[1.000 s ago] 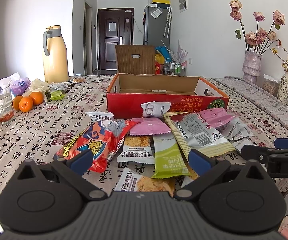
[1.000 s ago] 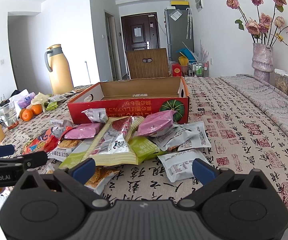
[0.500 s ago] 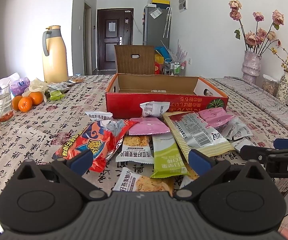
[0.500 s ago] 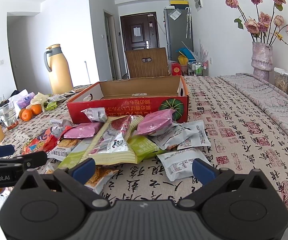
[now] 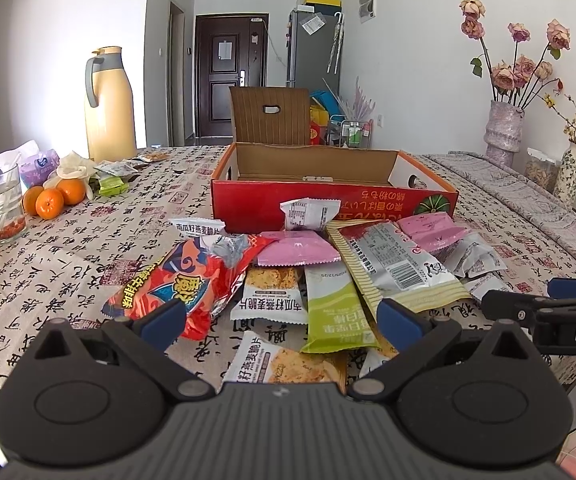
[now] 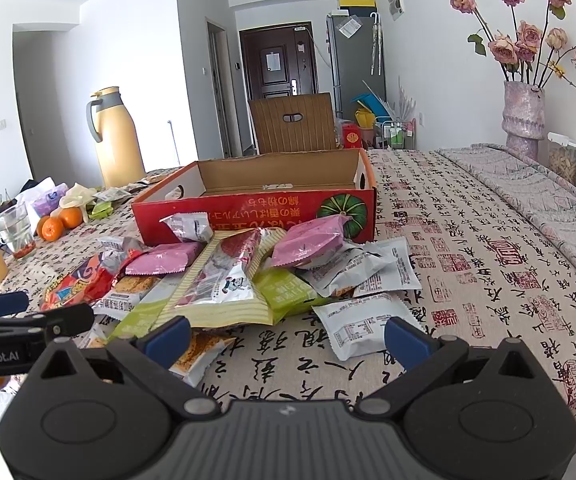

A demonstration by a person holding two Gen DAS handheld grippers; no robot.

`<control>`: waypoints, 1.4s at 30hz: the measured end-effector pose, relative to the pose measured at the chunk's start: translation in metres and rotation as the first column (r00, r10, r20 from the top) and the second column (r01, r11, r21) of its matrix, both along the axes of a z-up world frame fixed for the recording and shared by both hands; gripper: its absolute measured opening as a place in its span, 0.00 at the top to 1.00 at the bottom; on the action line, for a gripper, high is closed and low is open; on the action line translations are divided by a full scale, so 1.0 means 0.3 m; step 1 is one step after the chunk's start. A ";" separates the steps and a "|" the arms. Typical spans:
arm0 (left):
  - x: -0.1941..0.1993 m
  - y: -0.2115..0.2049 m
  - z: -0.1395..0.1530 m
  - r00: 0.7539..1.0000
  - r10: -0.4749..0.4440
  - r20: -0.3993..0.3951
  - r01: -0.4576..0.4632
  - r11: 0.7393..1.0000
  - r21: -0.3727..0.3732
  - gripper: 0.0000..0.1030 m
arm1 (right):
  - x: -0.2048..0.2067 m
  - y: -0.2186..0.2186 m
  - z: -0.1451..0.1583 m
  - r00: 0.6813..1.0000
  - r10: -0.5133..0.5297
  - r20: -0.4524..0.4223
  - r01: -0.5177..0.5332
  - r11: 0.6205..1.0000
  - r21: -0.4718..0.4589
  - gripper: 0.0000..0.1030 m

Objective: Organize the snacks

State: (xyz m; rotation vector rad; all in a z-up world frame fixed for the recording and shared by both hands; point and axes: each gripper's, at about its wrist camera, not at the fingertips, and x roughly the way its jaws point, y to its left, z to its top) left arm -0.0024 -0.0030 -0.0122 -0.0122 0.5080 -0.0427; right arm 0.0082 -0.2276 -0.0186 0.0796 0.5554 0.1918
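Note:
A pile of snack packets lies in front of an open red cardboard box (image 5: 327, 204) (image 6: 248, 210), which looks empty inside. In the pile I see a red-orange chip bag (image 5: 184, 284), pink packets (image 5: 297, 248) (image 6: 307, 246), a green packet (image 5: 333, 312) and a long striped packet (image 5: 399, 268) (image 6: 224, 284). My left gripper (image 5: 282, 320) hovers open at the pile's near edge, holding nothing. My right gripper (image 6: 288, 336) is open too, just short of a white packet (image 6: 361, 326). Each gripper shows at the side of the other's view.
On the patterned tablecloth (image 6: 487, 260), a yellow thermos (image 5: 110, 108), a glass (image 5: 2, 200), oranges (image 5: 50, 200) and tissues stand at the left. Vases with dried flowers (image 6: 523, 116) and a jar stand at the right. A chair back (image 5: 272, 114) is behind the box.
Both grippers have crept slightly forward toward the pile. Nothing on the table has moved.

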 end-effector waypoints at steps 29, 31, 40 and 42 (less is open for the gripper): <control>0.111 0.012 -0.031 0.999 0.021 -0.029 -0.022 0.999 -0.027 0.00 | 0.197 -0.123 -0.130 0.995 -0.064 -0.074 0.055 0.993 -0.107 0.07; 0.117 0.011 -0.033 0.999 0.024 -0.033 -0.025 0.999 -0.027 0.00 | 0.217 -0.126 -0.143 0.995 -0.057 -0.078 0.048 0.993 -0.111 0.09; 0.121 -0.004 -0.034 1.000 0.007 -0.028 -0.008 1.000 -0.027 0.00 | 0.243 -0.123 -0.173 0.998 -0.031 -0.050 0.025 0.994 -0.103 0.18; 0.121 -0.008 -0.035 1.000 0.006 -0.029 -0.007 1.000 -0.024 0.00 | 0.239 -0.120 -0.170 0.999 -0.017 -0.044 0.012 0.995 -0.104 0.24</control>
